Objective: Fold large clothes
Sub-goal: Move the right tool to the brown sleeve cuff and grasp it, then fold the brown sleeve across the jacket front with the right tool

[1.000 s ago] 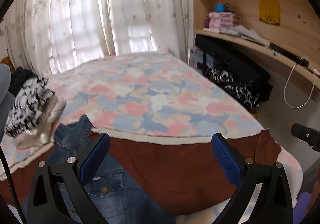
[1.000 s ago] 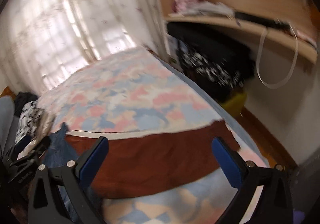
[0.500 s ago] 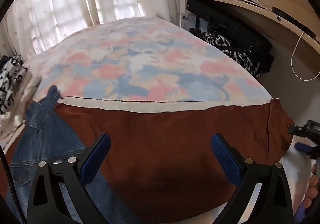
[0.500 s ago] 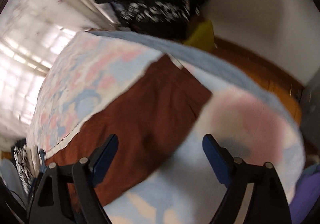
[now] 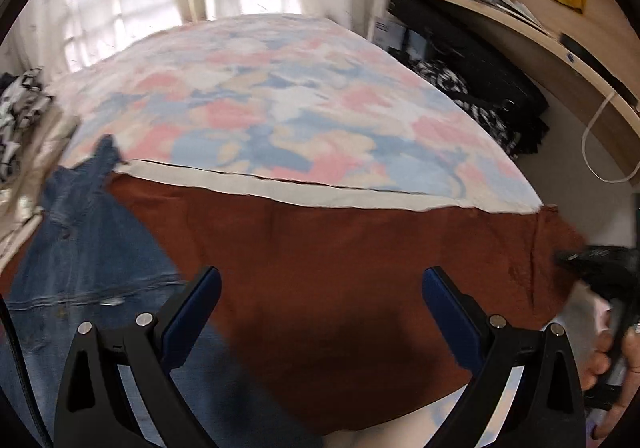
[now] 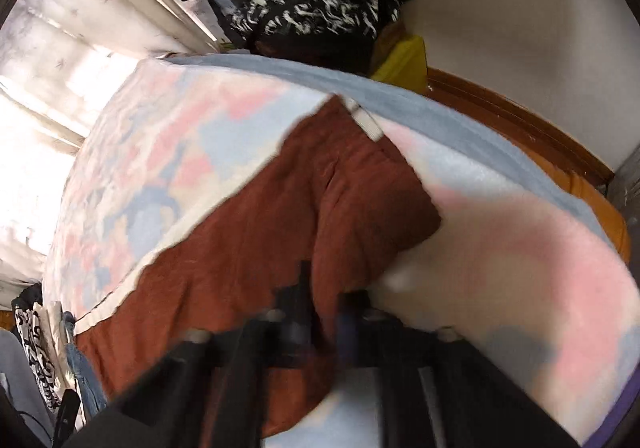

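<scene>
A large rust-brown garment [image 5: 340,268] lies spread flat across the near part of the bed [image 5: 280,108]. My left gripper [image 5: 320,312] hovers just above the garment's near middle, open, with nothing between its blue pads. In the right wrist view the right gripper [image 6: 324,320] is blurred; its jaws are closing tight on the brown garment [image 6: 280,208] at its near right corner, with a fold of cloth pinched between them. The left wrist view shows that right gripper [image 5: 596,268] at the garment's right end, with a hand [image 5: 616,360] behind it.
Blue denim jeans [image 5: 80,248] overlap the brown garment's left end. A pile of patterned clothes [image 5: 20,120] sits at the bed's left edge. Black bags [image 5: 480,80] stand under a wooden desk shelf [image 5: 500,16] on the right. Wooden floor [image 6: 520,128] runs beside the bed.
Both grippers have come down toward the bed. The right gripper rolled, dropped to the brown garment's right corner and went from wide open to shut on the cloth. The left gripper stayed open.
</scene>
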Demonstrator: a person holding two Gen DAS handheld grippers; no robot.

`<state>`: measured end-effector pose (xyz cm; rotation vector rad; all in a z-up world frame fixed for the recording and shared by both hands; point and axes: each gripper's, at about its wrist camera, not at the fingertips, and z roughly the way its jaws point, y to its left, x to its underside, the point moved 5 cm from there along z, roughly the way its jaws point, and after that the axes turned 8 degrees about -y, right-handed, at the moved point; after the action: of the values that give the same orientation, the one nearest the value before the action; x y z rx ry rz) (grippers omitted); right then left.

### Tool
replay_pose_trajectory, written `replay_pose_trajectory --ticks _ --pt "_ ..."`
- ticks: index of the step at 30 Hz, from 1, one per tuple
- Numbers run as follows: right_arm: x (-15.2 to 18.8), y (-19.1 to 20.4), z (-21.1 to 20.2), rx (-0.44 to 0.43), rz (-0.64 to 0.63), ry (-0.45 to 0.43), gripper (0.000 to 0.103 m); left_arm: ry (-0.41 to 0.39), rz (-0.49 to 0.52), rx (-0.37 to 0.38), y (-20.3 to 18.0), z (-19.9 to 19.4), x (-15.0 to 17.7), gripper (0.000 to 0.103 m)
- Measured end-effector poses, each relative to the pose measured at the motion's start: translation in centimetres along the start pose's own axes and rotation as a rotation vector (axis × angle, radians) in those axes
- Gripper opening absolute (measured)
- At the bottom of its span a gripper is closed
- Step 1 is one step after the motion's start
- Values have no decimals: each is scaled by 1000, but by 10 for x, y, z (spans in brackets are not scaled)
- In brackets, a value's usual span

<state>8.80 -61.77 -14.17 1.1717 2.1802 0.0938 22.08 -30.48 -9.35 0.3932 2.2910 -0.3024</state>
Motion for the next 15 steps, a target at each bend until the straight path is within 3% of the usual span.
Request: replay_pose_trajectory --ticks 4,8,11,15 --pt "-8 54 -63 -108 -98 -161 7 -73 22 -81 39 -33 -9 100" --pt "7 147 -134 -355 -212 -241 8 -128 -4 -176 98 -71 -17 100" --pt "40 221 -167 -501 -330 -240 10 -160 -59 -232 151 -99 -16 100" --pt "107 305 -175 -596 -496 -184 11 -171 -162 -262 212 -119 -6 100"
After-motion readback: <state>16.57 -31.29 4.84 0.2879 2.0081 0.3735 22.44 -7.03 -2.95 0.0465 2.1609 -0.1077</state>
